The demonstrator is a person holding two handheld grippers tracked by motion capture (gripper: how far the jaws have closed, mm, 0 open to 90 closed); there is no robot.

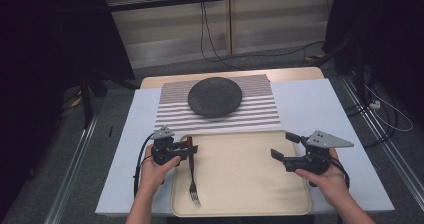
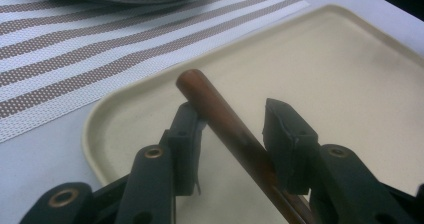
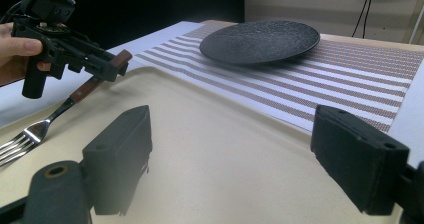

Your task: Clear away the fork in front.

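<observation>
Two black jaws of the left gripper (image 2: 232,144) stand on either side of the fork's brown handle (image 2: 227,129); one pad touches it while the other stands a little off, so the hold looks slack, not clenched. The fork (image 1: 192,170) lies inside the beige tray (image 1: 250,184) along the tray's left rim, its handle end toward the tray's far left corner and its tines (image 1: 194,198) toward the tray's near edge, resting on the tray floor. In the right gripper view the handle slopes up from the tray to the left gripper (image 3: 107,66), while the tines (image 3: 17,141) lie flat on the tray. The left hand (image 1: 157,169) holds its gripper (image 1: 190,149) just over the tray's left rim. Over the tray's right rim the right gripper (image 1: 280,151) is held in the right hand (image 1: 325,176), its jaws wide apart with nothing between them, pointing across the tray toward the fork. Beyond the tray's far edge, touching it, lies a striped placemat (image 1: 260,114), and a dark round plate (image 1: 215,97) sits on the mat's middle. Tray and mat both rest on a pale sheet (image 1: 305,104) covering the tabletop.
</observation>
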